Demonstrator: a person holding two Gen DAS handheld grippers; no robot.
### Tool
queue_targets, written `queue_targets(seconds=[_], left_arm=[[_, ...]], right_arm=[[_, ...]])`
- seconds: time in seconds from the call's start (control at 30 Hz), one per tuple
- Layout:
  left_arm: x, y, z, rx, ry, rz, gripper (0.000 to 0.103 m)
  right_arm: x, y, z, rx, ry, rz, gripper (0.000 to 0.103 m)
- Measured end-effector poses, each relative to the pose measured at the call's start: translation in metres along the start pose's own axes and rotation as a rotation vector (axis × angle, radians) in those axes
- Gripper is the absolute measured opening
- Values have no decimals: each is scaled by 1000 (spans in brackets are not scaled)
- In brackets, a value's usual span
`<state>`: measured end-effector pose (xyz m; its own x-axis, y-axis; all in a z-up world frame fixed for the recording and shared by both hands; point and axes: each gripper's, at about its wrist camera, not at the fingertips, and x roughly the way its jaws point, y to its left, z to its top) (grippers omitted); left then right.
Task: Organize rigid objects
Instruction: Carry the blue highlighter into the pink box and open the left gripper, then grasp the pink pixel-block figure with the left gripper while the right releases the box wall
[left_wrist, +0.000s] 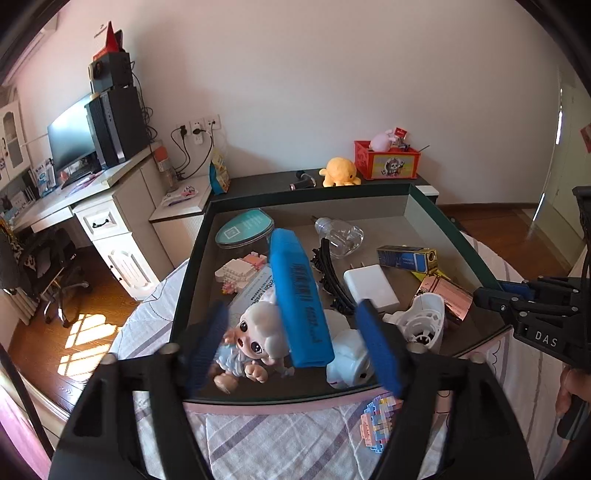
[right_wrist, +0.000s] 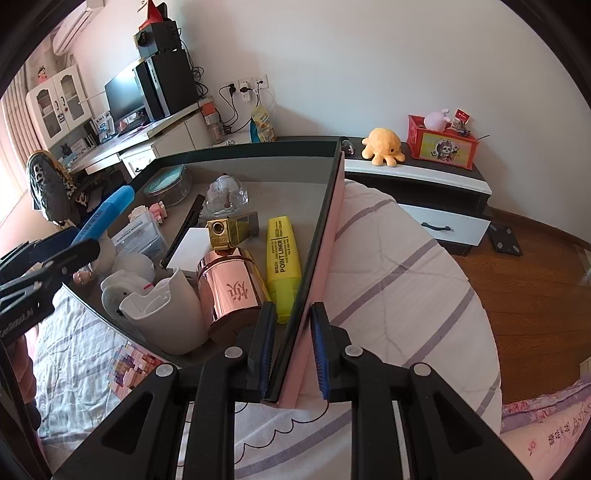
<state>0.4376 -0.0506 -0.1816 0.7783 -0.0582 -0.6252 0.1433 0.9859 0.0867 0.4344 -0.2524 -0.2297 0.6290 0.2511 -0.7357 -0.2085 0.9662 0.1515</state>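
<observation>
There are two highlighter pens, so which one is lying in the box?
The yellow highlighter, flat beside the box's right wall. The blue highlighter is up between the left gripper's fingers.

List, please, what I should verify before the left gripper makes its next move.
1. Left gripper open: ok. Its fingers stand wide apart on either side of the blue highlighter, and neither touches it.
2. Blue highlighter settled in the box: cannot tell. It sits tilted above the doll.
3. Right gripper gripping the box wall: cannot tell. Its fingers straddle the wall, but contact is unclear.
4. Yellow highlighter boxed: ok.
5. Everything boxed: not ok. A block figure lies outside on the bedspread.
</observation>
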Motion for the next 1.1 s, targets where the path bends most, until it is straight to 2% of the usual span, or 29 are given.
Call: queue_targets(seconds=[0.03,0.13,0.3,0.43,0.53,0.67,0.77,0.87,0.97,1.1], left_arm=[[-6,0,-1,3,-26,9,93],[-19,4,-4,-11,-43,27,97],[-43,13,-16,-59,-52,13,98],[-67,18,-32,-87,-68,13,103],[-85,20,-49,-102,-82,17,103],[-96,17,-74,-113,-47,1,103],[-95,5,-92,-114,-9,-31,103],[-83,-15,-101,-86,40,-52,103],[-66,-33,-100,-57,78,-46,103],[-36,-54,-95,-39,158,-77,103]], right_arm=[[-1,1,-1,1,-3,-1,20],[-6,2,-2,8,-9,-2,20],[-23,7,-7,29,-52,16,20],[-50,20,-14,17,-108,27,30],[-78,31,-24,9,-175,31,47],[-108,44,-45,1,-230,32,68],[-118,48,-65,0,-240,-3,78],[-121,46,-85,19,-225,4,79],[-118,37,-97,44,-202,18,79],[-112,23,-106,67,-181,19,79]])
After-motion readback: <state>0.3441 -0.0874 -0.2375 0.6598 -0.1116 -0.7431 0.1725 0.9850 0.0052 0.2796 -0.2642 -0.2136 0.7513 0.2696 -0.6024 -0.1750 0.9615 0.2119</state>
